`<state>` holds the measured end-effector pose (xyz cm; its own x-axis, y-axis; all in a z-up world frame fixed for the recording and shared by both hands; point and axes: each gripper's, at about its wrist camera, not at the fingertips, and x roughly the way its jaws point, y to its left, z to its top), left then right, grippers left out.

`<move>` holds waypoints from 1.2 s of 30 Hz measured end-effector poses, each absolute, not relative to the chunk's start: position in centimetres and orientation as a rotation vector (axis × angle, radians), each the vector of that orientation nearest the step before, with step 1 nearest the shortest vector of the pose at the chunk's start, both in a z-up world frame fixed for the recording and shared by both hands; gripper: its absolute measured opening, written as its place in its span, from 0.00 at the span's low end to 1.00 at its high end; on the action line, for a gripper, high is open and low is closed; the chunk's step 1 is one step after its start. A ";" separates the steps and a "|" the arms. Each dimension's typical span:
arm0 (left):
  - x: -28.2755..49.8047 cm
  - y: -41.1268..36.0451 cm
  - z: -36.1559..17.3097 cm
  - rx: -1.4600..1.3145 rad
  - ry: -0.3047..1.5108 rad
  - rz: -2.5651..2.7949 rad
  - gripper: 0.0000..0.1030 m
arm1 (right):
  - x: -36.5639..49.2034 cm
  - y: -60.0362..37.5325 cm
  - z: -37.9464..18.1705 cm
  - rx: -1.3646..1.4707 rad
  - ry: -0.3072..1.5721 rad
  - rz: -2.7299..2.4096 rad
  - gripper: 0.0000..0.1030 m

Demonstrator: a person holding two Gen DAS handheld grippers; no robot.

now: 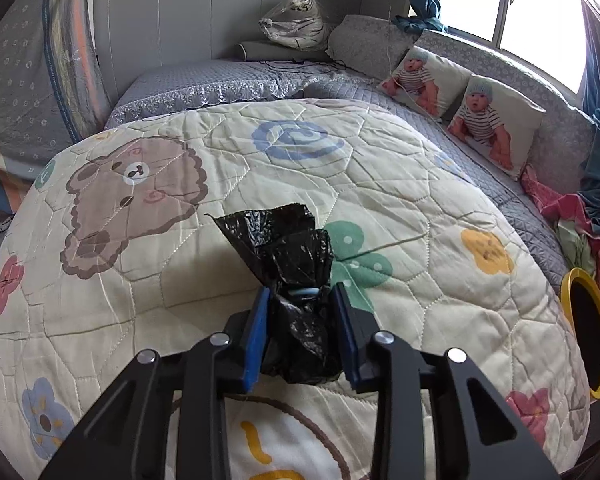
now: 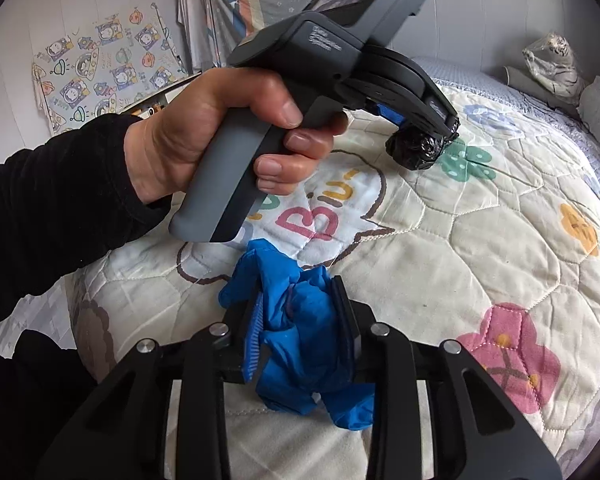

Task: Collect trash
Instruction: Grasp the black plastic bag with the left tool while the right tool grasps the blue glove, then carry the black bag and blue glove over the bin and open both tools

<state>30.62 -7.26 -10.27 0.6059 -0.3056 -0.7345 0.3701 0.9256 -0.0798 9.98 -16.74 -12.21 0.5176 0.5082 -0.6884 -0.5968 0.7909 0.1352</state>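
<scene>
Two grippers: both sit over the cartoon quilt (image 1: pixel 400 184), each closed on its own piece of trash.
Left gripper (image 1: pixel 302 300): low centre of the left wrist view, its blue pads (image 1: pixel 256 344) pressed narrow against both sides of the black bag roll (image 1: pixel 296 276).
Black bag roll: a crumpled roll of black plastic bags with a pale core showing between the pads; a loose flap reaches up toward the middle of the frame, over the quilt's green clover print.
Same roll, right wrist view: upper right of centre, clamped at the tip of the left gripper (image 2: pixel 424 136), just above the quilt.
Person's hand (image 2: pixel 220 132): left of centre in the right wrist view, wrapped around the grey handle, with a black sleeve (image 2: pixel 52 200) running off the left edge.
Right gripper (image 2: pixel 300 300): bottom centre of its own view, jaws drawn in on the blue glove (image 2: pixel 300 340).
Blue glove: a crumpled disposable glove bunched between the pads, spilling out above and below them, low over the quilt beside the "Biu" speech bubble.
Baby-print pillows (image 1: pixel 460 100): two, at the upper right of the left wrist view, along the window side.
Yellow-rimmed round object (image 1: pixel 588 332): right edge of the left wrist view, past the quilt's edge; what it is I cannot tell.
</scene>
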 end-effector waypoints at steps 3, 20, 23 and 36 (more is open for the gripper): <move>30.1 -6.4 -9.1 0.057 0.807 -0.386 0.27 | 9.8 -17.3 -11.6 -0.115 0.760 0.653 0.28; 24.2 -7.5 -3.4 0.032 0.682 -0.406 0.27 | 9.1 -23.1 -9.8 -0.028 0.704 0.458 0.27; 23.0 -8.5 -2.8 0.029 0.670 -0.438 0.27 | 9.4 -24.5 -9.7 -0.011 0.697 0.411 0.27; 18.8 -15.3 0.6 0.065 0.568 -0.587 0.27 | 10.8 -32.6 -7.8 0.051 0.634 0.211 0.27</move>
<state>18.77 -15.29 0.64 0.6847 -0.5065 -0.5241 0.5411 0.8350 -0.1000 10.83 -32.60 -7.82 0.7850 0.2115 -0.5823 -0.1805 0.9772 0.1116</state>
